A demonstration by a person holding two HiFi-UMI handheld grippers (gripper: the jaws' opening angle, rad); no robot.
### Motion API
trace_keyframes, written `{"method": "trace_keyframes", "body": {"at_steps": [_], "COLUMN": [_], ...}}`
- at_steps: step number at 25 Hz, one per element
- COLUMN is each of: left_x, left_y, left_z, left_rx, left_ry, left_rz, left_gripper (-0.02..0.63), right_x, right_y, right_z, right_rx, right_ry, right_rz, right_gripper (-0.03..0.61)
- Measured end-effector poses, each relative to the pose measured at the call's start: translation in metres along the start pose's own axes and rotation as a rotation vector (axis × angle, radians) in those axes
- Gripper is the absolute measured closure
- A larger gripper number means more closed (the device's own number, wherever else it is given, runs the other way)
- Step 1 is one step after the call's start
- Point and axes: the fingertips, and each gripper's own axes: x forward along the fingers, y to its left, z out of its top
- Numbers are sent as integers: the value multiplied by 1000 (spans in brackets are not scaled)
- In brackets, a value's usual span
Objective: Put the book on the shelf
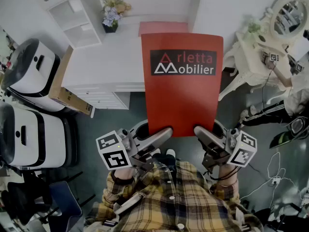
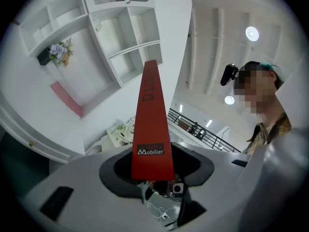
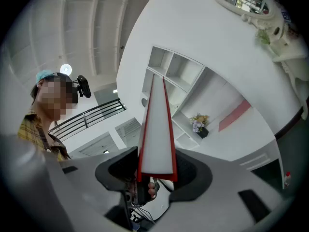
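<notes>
White walls and a white tabletop [image 1: 104, 57] fill the far side of the scene, with an open-cubby shelf unit [image 1: 72, 13] standing on the tabletop at about 11 o'clock from the load. The red book [image 1: 182, 86], lettered "Arletta Mobilier", is held out flat over the tabletop's near edge, in the air and not yet at any cubby. The left gripper [image 1: 168, 131] and right gripper [image 1: 198, 130] each grip its near edge, fingers [image 1: 154, 138] parted just to the book's thickness and pressed on it, the left at the spine side and the right where the white page block shows between the covers. To do this step well, I would keep both grips even so the broad cover does not sag or twist, swing the book toward 11 o'clock, and stand it upright before it meets the shelf, since the cubbies look narrower than the cover lying flat (a judgement, as their true width is hard to read). Things in the way: a flowerpot [image 1: 112, 14] sits on the tabletop beside the shelf at 12 o'clock, and a pink flat item [image 1: 163, 27], possibly another book, lies just behind the red one. A cardboard box [image 1: 67, 88] leans at the tabletop's left end beside white appliances [image 1: 29, 69] at 9 o'clock, and a vanity table [image 1: 256, 47] stands at 2 o'clock, well apart from the path.
</notes>
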Motion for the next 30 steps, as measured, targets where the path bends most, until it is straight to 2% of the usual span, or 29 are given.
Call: {"method": "trace_keyframes", "body": {"at_steps": [22,30], "left_x": [13,43], "left_y": [-13,-12], "left_z": [-13,-17], "left_rx": [11,40], "left_ry": [-41,-50], "left_rz": [39,77], "left_gripper": [416,416], "right_x": [-19,-37], "right_y": [-2,-19], "right_z": [6,26], "right_rx": [25,37], "right_ry": [16,18], "right_rz": [37,83], "right_gripper": [368,368]}}
